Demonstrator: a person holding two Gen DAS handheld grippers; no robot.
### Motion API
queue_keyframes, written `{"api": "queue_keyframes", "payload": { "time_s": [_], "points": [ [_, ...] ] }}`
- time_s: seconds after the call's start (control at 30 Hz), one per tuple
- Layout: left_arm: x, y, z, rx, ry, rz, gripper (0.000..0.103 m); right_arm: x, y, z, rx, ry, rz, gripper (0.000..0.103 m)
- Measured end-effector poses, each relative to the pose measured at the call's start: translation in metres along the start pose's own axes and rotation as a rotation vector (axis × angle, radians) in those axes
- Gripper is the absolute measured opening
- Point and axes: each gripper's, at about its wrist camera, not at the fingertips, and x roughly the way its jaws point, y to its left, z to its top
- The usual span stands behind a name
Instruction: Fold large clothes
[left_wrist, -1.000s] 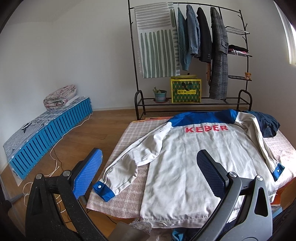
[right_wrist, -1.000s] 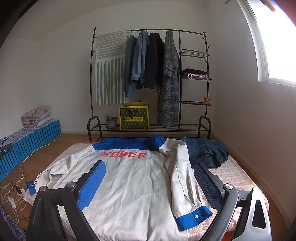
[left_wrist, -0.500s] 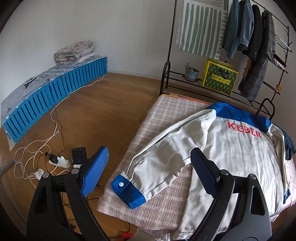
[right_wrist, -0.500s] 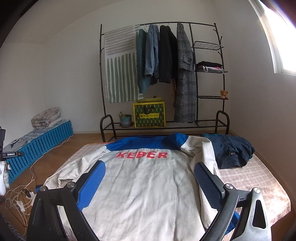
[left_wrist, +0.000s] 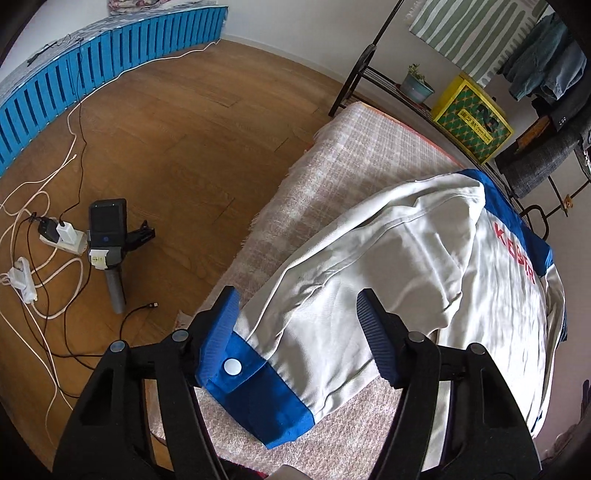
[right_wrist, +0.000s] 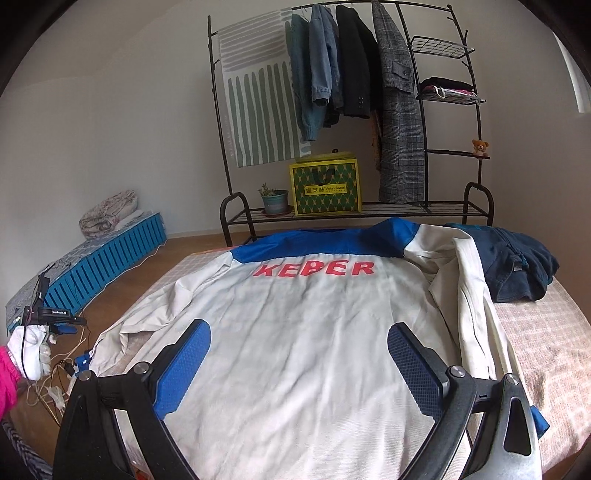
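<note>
A white jacket (right_wrist: 303, 332) with blue shoulders and red "KEBER" lettering lies back-up on a checked bed cover (left_wrist: 351, 155). Its left sleeve (left_wrist: 351, 266) runs toward me and ends in a blue cuff (left_wrist: 258, 398) with a white snap. My left gripper (left_wrist: 299, 328) is open, low over that sleeve end, jaws on either side of the cuff. My right gripper (right_wrist: 299, 365) is open and empty above the jacket's lower back. The right sleeve (right_wrist: 476, 314) lies folded along the jacket's right side.
A dark blue garment (right_wrist: 517, 262) lies at the bed's far right. A clothes rack (right_wrist: 351, 110) with a yellow bag (right_wrist: 325, 188) stands behind the bed. On the wooden floor left of the bed lie cables, a power strip (left_wrist: 62, 236) and a handheld device (left_wrist: 109, 236).
My left gripper has swung left and down, from over the jacket's hem to just over the left sleeve cuff. My right gripper has shifted slightly left and forward over the jacket's back.
</note>
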Motion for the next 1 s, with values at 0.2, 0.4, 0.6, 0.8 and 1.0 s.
{"api": "queue_keyframes", "payload": {
  "time_s": [0.2, 0.4, 0.6, 0.8, 1.0],
  "points": [
    [0.050, 0.008, 0.021, -0.074, 0.080, -0.054, 0.060, 0.018, 0.011, -0.007, -0.037, 0.054, 0.034, 0.098],
    [0.084, 0.016, 0.027, -0.107, 0.133, -0.057, 0.051, 0.025, 0.018, -0.016, -0.103, 0.083, 0.025, 0.098],
    [0.091, 0.003, 0.026, -0.050, 0.138, -0.012, 0.005, 0.037, 0.008, -0.017, -0.055, 0.133, 0.016, 0.098],
    [0.062, -0.005, 0.027, -0.069, 0.092, -0.102, 0.000, 0.036, 0.010, -0.013, -0.040, 0.141, 0.030, 0.098],
    [-0.004, -0.050, 0.022, 0.031, -0.010, -0.223, 0.000, 0.037, 0.032, -0.015, -0.106, 0.191, 0.076, 0.095]
  ]
}}
